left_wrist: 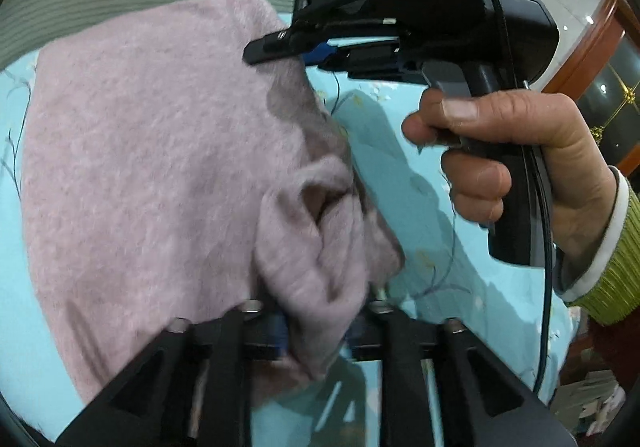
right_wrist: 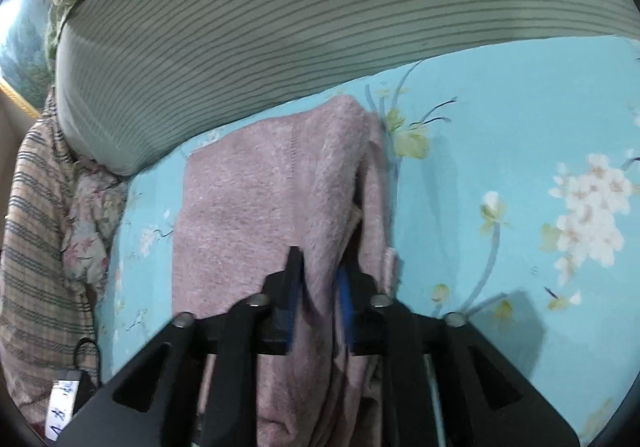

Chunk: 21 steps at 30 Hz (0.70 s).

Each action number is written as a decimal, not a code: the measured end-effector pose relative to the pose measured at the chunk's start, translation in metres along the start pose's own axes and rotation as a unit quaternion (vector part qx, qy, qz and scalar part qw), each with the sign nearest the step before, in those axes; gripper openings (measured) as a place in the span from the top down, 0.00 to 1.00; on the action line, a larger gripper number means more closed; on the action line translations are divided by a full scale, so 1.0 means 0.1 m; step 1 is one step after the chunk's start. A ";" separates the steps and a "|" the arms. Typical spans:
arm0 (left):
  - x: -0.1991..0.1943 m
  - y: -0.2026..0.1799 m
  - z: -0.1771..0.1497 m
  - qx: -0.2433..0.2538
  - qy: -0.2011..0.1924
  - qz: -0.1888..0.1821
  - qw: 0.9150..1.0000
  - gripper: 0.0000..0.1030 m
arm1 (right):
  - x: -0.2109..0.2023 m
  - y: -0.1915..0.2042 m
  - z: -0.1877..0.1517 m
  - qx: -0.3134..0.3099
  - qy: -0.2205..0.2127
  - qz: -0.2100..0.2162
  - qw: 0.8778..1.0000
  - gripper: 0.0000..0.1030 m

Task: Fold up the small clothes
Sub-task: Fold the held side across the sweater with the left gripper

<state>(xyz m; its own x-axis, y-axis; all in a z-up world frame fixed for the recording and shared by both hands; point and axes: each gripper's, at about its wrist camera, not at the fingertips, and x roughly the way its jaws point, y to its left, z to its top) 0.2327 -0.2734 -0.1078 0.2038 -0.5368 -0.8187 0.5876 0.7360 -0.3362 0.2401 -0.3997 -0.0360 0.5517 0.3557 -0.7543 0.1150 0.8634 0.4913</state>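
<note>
A pink fuzzy sweater lies folded on a light-blue floral bed sheet. In the left wrist view, a bunched fold of it sits between the jaws of my left gripper, which stand apart and hold it only loosely. My right gripper, held by a hand, reaches over the sweater's far right corner. In the right wrist view, the sweater runs away from the camera. One raised fold of it stands between the parted fingers of the right gripper.
A green striped pillow or quilt bounds the far side of the sheet. A plaid cloth and a floral cushion lie at the left. A wooden cabinet stands beyond the bed at the right.
</note>
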 end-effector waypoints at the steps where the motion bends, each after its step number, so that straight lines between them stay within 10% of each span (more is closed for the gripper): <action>1: -0.06 0.04 -0.04 -0.003 0.001 -0.005 1.000 0.55 | -0.05 -0.02 -0.02 0.004 -0.007 0.001 1.000 0.60; 3: -0.24 0.13 -0.12 -0.009 -0.008 -0.008 1.000 0.48 | -0.16 -0.04 -0.08 0.014 -0.026 -0.004 1.000 0.28; 5: -0.40 0.24 -0.16 -0.017 -0.017 -0.008 1.000 0.37 | -0.23 -0.08 -0.16 0.021 -0.039 0.003 0.999 0.19; 9: -0.72 0.69 -0.19 -0.070 -0.041 0.012 0.997 0.22 | -0.15 -0.16 -0.30 0.031 -0.001 0.016 0.999 0.19; 21: -0.50 1.85 0.14 -0.226 -0.034 0.011 0.974 0.22 | 0.31 -0.26 -0.17 0.023 0.048 0.077 0.996 0.23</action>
<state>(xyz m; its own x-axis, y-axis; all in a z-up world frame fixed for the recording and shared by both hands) 0.3420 -0.1164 -0.1225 0.2735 -0.5335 -0.8003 0.1820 0.8457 -0.5016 0.2406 -0.4045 -0.0796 0.4839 0.5166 -0.7064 0.0754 0.7796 0.6218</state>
